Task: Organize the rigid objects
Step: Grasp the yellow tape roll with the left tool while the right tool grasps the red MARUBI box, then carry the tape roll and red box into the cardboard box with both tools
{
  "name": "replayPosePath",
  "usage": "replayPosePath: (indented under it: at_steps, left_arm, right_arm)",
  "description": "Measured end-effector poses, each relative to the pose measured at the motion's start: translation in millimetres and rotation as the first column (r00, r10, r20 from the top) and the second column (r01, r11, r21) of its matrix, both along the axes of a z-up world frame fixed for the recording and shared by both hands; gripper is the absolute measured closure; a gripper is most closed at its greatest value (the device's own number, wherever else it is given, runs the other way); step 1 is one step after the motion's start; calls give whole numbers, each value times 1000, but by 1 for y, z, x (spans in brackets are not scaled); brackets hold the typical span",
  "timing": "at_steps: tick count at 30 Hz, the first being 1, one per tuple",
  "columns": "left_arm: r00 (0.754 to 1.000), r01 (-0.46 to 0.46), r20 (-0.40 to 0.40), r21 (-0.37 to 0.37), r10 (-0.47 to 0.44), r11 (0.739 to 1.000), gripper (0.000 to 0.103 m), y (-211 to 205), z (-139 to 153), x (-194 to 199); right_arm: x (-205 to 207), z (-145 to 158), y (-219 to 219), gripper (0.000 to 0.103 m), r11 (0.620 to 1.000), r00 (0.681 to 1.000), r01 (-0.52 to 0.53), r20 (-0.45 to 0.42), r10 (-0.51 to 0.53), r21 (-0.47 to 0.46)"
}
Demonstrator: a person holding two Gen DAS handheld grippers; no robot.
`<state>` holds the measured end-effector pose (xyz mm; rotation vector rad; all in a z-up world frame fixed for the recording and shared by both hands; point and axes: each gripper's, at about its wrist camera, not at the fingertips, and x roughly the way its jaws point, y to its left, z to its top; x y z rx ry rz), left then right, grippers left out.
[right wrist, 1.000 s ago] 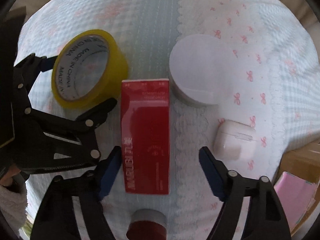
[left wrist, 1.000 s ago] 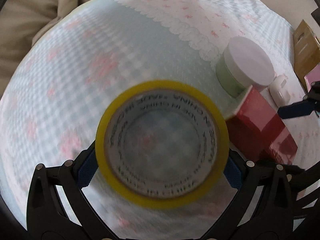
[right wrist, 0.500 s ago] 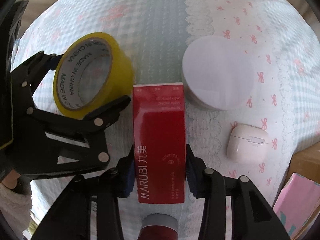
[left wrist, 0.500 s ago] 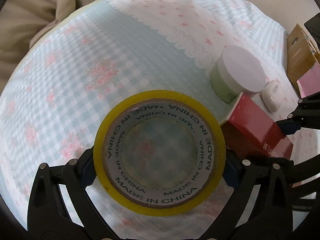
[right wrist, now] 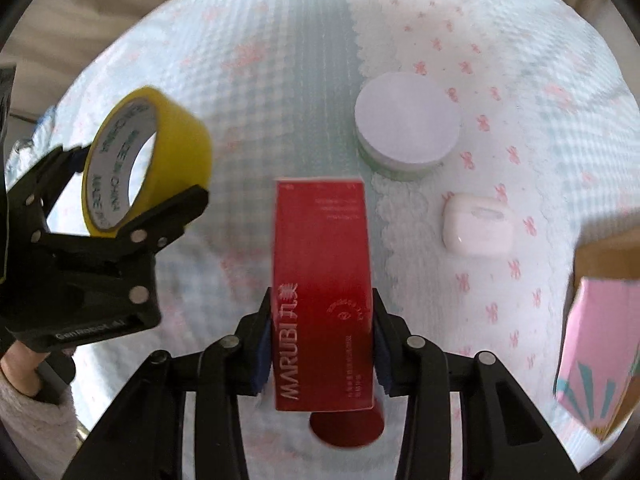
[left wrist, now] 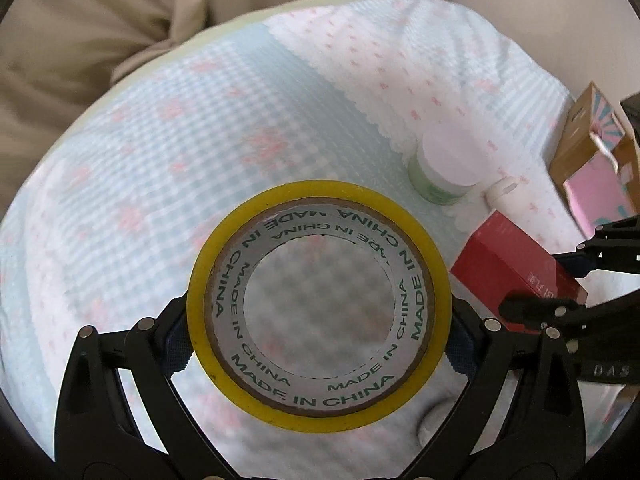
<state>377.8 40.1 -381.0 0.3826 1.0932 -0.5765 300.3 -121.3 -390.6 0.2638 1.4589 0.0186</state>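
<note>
1. Since a second ago, the right gripper [right wrist: 320, 354] has gone from standing wide open on either side of the red box [right wrist: 320, 288] to clamping it on its long sides, and the box now sits higher over the cloth, its near end above a red cap [right wrist: 346, 434].
2. The left gripper [left wrist: 318, 344] keeps its fingers pressed on the outer rim of the yellow tape roll [left wrist: 318, 304]; the roll has come up off the bedspread [left wrist: 180, 152] and stands tilted on edge in the right wrist view.
3. Around them — a white-lidded green jar [right wrist: 406, 136] rests on the cloth beyond the box, with a white earbud case [right wrist: 476, 230] near it to the right, apart from both.
4. A brown and pink carton [right wrist: 600, 340] stands at the right edge of the right wrist view, partly cut off.
5. The left gripper's black frame hides the lower part of the roll in the right wrist view.
6. The bedspread is blue-and-white gingham with pink bows and a scalloped white band; the roll's core reads "MADE IN CHINA" and the glossy box reads "MARUBI".
</note>
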Motion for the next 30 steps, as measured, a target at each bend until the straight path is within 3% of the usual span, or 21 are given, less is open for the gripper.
replayPosePath:
  at_steps: [8, 11, 15, 23, 30]
  left_arm:
    - [991, -131, -7, -42, 130, 991, 6, 42, 77, -58]
    - [988, -152, 1, -48, 152, 987, 6, 50, 106, -82]
    - [987, -159, 11, -72, 160, 985, 6, 49, 138, -108]
    - [991, -122, 37, -110, 127, 986, 6, 5, 187, -147]
    - [990, -115, 68, -142, 126, 983, 6, -76, 216, -170]
  right_arm:
    - [-45, 67, -5, 65, 996, 995, 74, 58, -78, 58]
    - [-59, 102, -9, 66, 991, 990, 105, 86, -112, 89]
    - [-86, 128, -19, 65, 984, 981, 143, 117, -155, 106]
    - [-129, 172, -74, 65, 969, 954, 224, 177, -241, 107]
    - [-163, 196, -150, 65, 947, 926, 297, 203, -317, 126]
